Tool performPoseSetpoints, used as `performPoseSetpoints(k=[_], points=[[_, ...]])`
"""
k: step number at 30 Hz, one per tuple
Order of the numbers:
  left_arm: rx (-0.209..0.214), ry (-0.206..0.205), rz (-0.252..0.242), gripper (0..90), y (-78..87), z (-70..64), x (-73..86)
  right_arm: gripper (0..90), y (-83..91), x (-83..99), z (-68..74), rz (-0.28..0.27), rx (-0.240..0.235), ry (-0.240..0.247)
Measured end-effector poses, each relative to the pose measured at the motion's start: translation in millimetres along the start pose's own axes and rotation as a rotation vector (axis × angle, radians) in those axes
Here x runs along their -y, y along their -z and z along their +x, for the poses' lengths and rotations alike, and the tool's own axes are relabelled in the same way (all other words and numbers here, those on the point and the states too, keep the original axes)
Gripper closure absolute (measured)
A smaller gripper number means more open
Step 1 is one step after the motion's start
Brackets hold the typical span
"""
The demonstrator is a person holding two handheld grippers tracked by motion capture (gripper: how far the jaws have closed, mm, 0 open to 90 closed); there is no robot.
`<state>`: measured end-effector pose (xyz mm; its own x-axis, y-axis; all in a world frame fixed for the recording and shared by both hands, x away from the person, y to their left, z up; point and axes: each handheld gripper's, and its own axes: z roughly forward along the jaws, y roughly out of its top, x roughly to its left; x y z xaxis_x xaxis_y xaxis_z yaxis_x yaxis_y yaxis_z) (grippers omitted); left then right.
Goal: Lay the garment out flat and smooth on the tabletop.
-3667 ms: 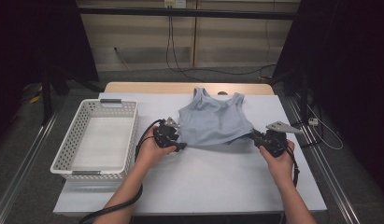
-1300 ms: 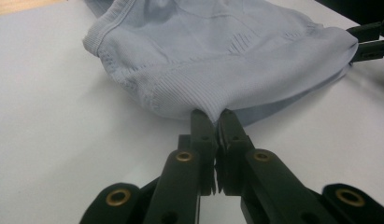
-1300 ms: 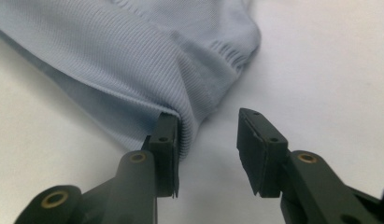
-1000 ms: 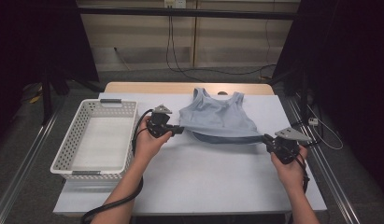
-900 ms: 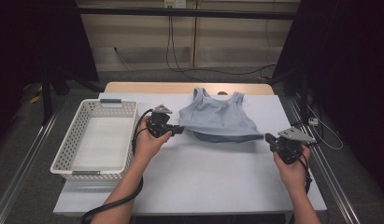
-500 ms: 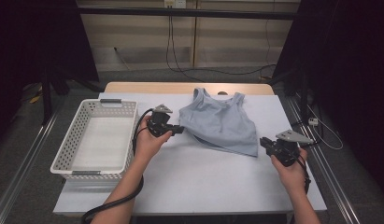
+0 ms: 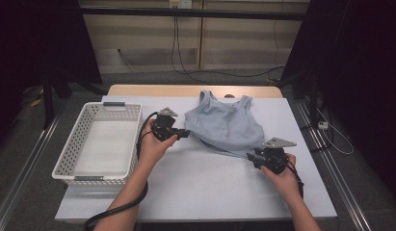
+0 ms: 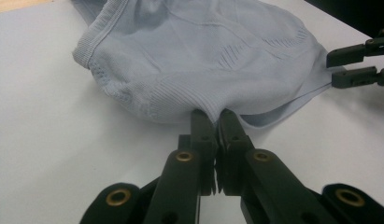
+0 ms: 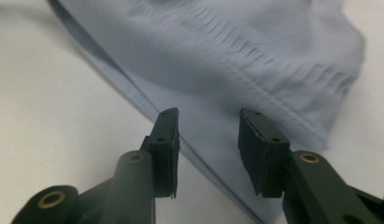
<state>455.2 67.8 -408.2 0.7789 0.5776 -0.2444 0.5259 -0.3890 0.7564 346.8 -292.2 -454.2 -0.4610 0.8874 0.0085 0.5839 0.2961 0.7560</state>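
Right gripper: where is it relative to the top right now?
In the high view the right gripper sits at the right-hand bottom corner of the light blue top, jaws open over its hem, while the left gripper pinches the opposite edge.

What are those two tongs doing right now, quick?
Left tongs: closed, pinching the edge of the light blue top.
Right tongs: open, jaws apart over the top's hem, holding nothing.
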Motion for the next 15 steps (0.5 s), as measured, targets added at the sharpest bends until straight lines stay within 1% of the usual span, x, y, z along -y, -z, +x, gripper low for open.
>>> performPoseSetpoints(k=[2, 4, 6, 7, 9, 12, 15], points=[[0.001, 0.001, 0.000, 87.4, 0.0, 0.1, -0.1, 56.1, -3.8, 1.2, 3.5, 0.023, -0.011, 0.022], [0.000, 0.000, 0.001, 87.4, 0.1, 0.0, -0.2, 56.1, -6.1, 1.5, 5.6, 0.020, 0.006, 0.041], [0.000, 0.001, 0.001, 87.4, 0.2, 0.0, 0.0, 57.0, -7.3, 1.1, 4.9, 0.017, 0.009, 0.038], [0.000, 0.001, 0.001, 87.4, 0.4, 0.0, -0.1, 57.8, -8.4, 1.3, 4.7, 0.016, 0.013, 0.057], [0.001, 0.003, -0.002, 87.4, 0.7, -0.1, -0.3, 58.3, -9.5, 1.2, 5.5, 0.016, 0.022, 0.075], [-0.001, 0.002, -0.007, 87.4, 1.4, -0.1, -0.7, 64.3, -9.7, 0.9, 6.3, 0.017, 0.020, 0.081], [0.001, 0.003, -0.006, 87.3, 2.7, 0.4, -1.1, 76.0, -9.9, 0.3, 7.3, 0.016, 0.026, 0.104]])
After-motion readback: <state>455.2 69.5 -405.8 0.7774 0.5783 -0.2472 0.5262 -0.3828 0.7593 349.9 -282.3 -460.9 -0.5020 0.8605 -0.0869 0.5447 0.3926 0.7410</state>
